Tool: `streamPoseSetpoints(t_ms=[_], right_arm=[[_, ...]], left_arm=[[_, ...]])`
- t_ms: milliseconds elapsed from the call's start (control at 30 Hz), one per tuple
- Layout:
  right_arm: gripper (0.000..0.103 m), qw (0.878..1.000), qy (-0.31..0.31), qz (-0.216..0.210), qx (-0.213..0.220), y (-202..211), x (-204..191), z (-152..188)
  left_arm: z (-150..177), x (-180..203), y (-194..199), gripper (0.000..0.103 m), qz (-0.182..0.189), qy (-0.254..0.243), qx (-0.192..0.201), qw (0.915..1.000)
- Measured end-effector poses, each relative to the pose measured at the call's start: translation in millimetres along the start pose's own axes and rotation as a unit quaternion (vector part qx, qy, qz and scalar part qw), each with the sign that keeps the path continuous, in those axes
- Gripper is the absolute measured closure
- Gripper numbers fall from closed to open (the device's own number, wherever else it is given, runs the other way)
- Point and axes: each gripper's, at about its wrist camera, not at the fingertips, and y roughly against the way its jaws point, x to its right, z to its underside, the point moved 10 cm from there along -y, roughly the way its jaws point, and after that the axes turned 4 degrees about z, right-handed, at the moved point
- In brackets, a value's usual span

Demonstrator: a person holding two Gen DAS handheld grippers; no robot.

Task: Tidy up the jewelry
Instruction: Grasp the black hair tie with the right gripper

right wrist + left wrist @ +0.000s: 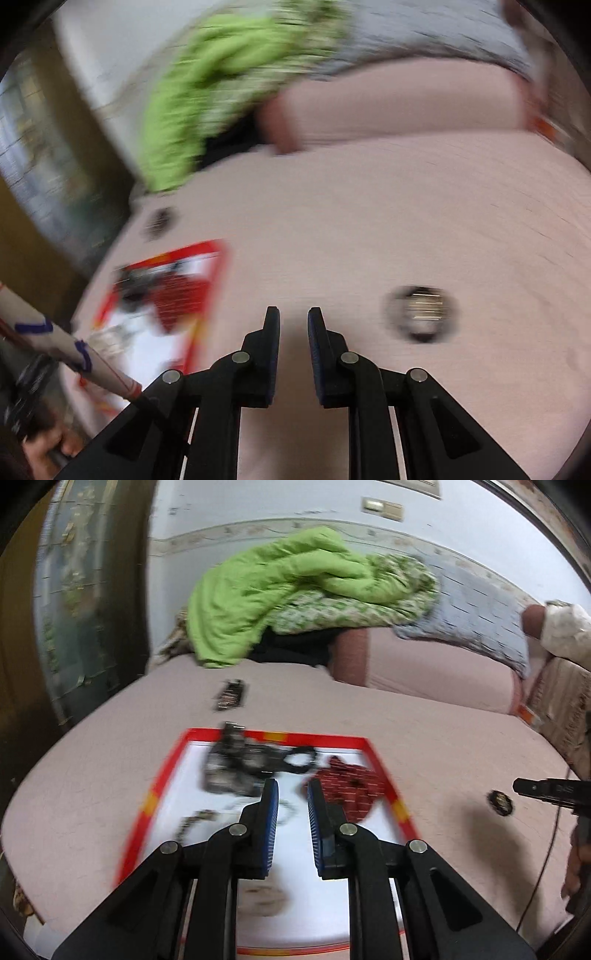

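**Ana:** Just ahead of the left gripper point(291, 794) sits the tray point(400, 808), red-rimmed and white inside, flat on the pink bed point(424, 738). Most of the jewelry is already there, I'd guess so it stays in one spot instead of sinking into the sheet.

**Ben:** What's in it?

**Ana:** A dark tangle point(236, 764) beyond the left fingertip, a black ring-shaped piece point(301, 758) straight ahead, a red beaded piece point(351, 786) just past the right fingertip, and a pale chain point(284, 812) near the tips. It's blurred, so I won't name them closer.

**Ben:** Is that gripper holding anything?

**Ana:** No. Its jaws stand a little apart with nothing between the blue pads point(271, 812).

**Ben:** And the other?

**Ana:** The right gripper point(293, 317) hangs over bare sheet, jaws likewise a narrow gap apart, empty. A round piece point(421, 314) lies off to its right, well apart from the tray on its left.

**Ben:** So that one is a stray?

**Ana:** Probably. Another small dark piece point(231, 696) lies on the sheet beyond the tray's far edge. Both likely need bringing in.
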Motion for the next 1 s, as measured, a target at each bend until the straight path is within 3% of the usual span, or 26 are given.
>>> streamPoseSetpoints(t_ms=[67, 200, 400, 567, 633, 767, 867, 933, 1000], right_arm=[[0.086, 0.998, -0.046, 0.026, -0.019, -6, 46, 0], [0.086, 0.990, -0.125, 0.008, -0.062, -22, 95, 12], [0.086, 0.993, -0.095, 0.019, -0.061, -30, 91, 13], [0.086, 0.994, -0.068, 0.034, -0.075, -49, 93, 11], [0.091, 0.996, -0.046, 0.042, -0.071, -47, 91, 8], [0.092, 0.999, -0.041, 0.006, -0.016, -16, 81, -10], [0.092, 0.995, -0.042, -0.065, 0.059, 30, 66, -31], [0.092, 0.990, -0.031, -0.094, 0.101, 58, 59, -40], [0.092, 0.987, -0.028, -0.096, 0.122, 72, 61, -44]], left_arm=[[0, 19, -6, 0.088, 0.013, -0.012, -0.004, 0.9998], [7, 63, -18, 0.088, 0.046, -0.036, -0.018, 0.9981], [30, 115, -34, 0.087, 0.086, -0.072, -0.058, 0.9920], [44, 142, -40, 0.087, 0.098, -0.101, -0.074, 0.9872], [46, 148, -43, 0.087, 0.101, -0.106, -0.078, 0.9861], [50, 159, -46, 0.087, 0.109, -0.108, -0.084, 0.9847], [53, 168, -49, 0.086, 0.120, -0.107, -0.093, 0.9826], [55, 179, -53, 0.081, 0.141, -0.098, -0.104, 0.9796], [56, 196, -58, 0.075, 0.162, -0.092, -0.112, 0.9761]])
